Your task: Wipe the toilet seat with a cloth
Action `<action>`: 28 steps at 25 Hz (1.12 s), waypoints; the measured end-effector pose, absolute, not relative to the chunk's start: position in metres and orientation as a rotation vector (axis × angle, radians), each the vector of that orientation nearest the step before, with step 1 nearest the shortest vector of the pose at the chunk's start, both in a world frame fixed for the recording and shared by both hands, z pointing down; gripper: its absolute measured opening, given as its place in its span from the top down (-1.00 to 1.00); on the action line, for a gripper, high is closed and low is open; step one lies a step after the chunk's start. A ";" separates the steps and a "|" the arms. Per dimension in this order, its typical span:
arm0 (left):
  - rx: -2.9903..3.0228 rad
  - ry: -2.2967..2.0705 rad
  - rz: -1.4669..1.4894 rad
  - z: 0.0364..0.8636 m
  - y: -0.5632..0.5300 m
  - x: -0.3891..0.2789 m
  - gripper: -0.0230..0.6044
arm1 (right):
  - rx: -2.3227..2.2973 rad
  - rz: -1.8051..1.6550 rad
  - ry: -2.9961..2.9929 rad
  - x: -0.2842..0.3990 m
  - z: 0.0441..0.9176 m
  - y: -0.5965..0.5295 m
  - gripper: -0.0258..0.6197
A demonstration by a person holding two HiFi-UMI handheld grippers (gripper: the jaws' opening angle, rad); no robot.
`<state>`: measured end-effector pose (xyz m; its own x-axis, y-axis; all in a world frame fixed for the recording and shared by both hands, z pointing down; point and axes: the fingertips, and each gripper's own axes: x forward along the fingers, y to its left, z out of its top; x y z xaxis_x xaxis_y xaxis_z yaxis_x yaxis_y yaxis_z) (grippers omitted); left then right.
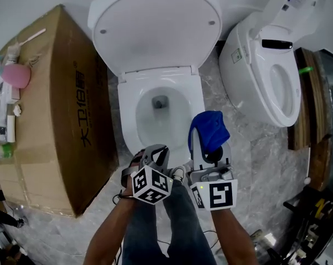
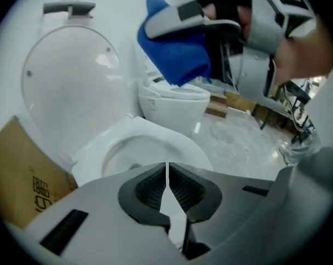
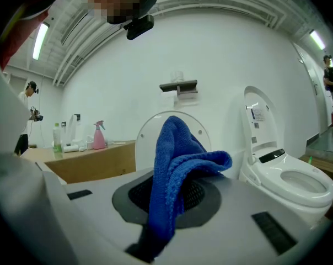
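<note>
- Head view: the lid of the middle toilet stands raised, and the toilet seat around the bowl lies bare. The right gripper holds the blue cloth up over the front right of the bowl, and as far as this view shows the cloth is not touching the seat. The left gripper is just beside it at the front edge of the bowl and carries nothing. A cardboard box stands on the left and a second toilet on the right.
- Left gripper view: its fingers are pressed together with nothing between them. Past them lies the seat, and above it the cloth hangs from the right gripper.
- Right gripper view: its fingers are pinching the cloth, which bunches up between them and flops over to one side. The raised lid shows behind it.
- Step in hand, as I judge it: the cloth is gripped and carried to the toilet, and wiping has not begun.
- The next move calls for bringing the right gripper down until the loose fold lies flat on the seat. It should then sweep round the ring with light pressure, with the left gripper kept clear.
</note>
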<state>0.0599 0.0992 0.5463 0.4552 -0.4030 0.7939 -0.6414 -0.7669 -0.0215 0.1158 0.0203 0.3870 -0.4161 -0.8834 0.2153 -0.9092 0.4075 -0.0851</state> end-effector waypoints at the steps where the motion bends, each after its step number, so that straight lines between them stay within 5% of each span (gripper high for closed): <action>1: 2.437 -0.987 1.158 0.533 0.086 0.054 0.84 | 1.615 0.276 -2.525 0.114 0.382 0.019 0.73; 14: 2.434 -1.879 0.077 0.343 0.002 -0.028 0.88 | 1.582 0.241 -2.536 0.084 0.364 -0.003 0.73; 28: 2.406 -1.954 0.044 0.369 -0.019 -0.068 0.88 | 1.503 0.453 -2.367 0.054 0.468 -0.081 0.73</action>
